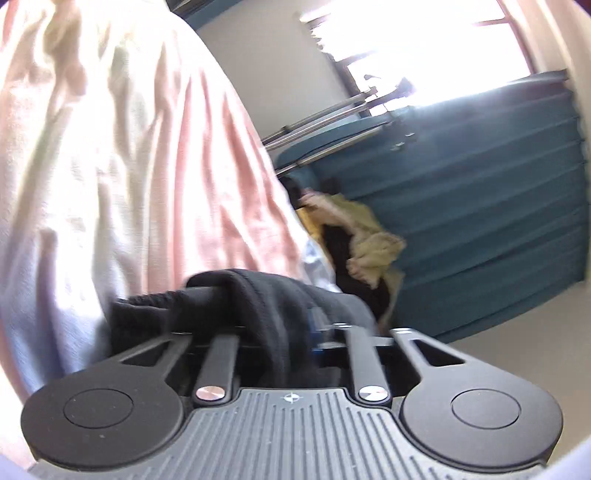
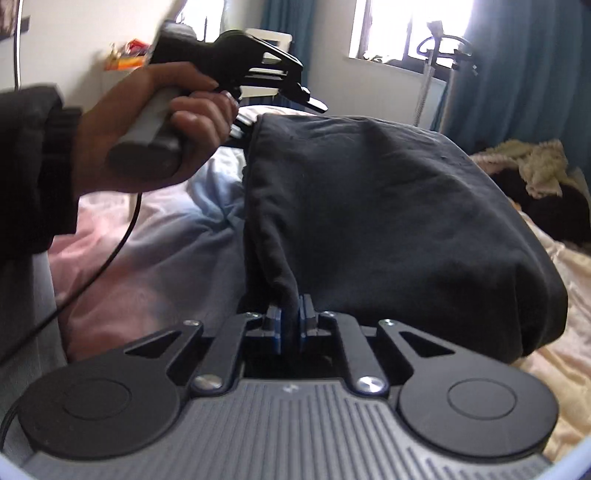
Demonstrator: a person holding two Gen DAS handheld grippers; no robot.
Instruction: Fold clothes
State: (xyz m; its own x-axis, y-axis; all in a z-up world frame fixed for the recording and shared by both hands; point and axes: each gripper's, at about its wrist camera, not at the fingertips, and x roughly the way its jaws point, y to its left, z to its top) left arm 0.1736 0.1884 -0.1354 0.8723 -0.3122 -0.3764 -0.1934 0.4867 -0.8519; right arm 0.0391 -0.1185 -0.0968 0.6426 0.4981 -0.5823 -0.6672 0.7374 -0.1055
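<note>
A person's two handheld grippers lift a black garment (image 2: 388,221) over a bed in a sunlit bedroom. Nearest the lens in the right wrist view, the right gripper (image 2: 290,325) has its blue pads (image 2: 276,328) pressed tight on a bunched lower corner of the dark cloth, which rises away in a broad sheet above the pink and pale blue bedding (image 2: 166,258). Farther along the same edge, the left hand (image 2: 159,122) grips the handle of the left gripper (image 2: 255,122), whose fingers reach the garment's upper corner; in its own view the left gripper (image 1: 291,332) is draped in black fabric (image 1: 258,295), with the cloth running down between its fingers, so it appears clamped on the garment. Beyond, a heap of yellow and dark clothes (image 2: 532,173) lies on the bed near teal curtains (image 2: 517,74) and a bright window (image 2: 406,26). No brand, label or lettering can be read in either view
</note>
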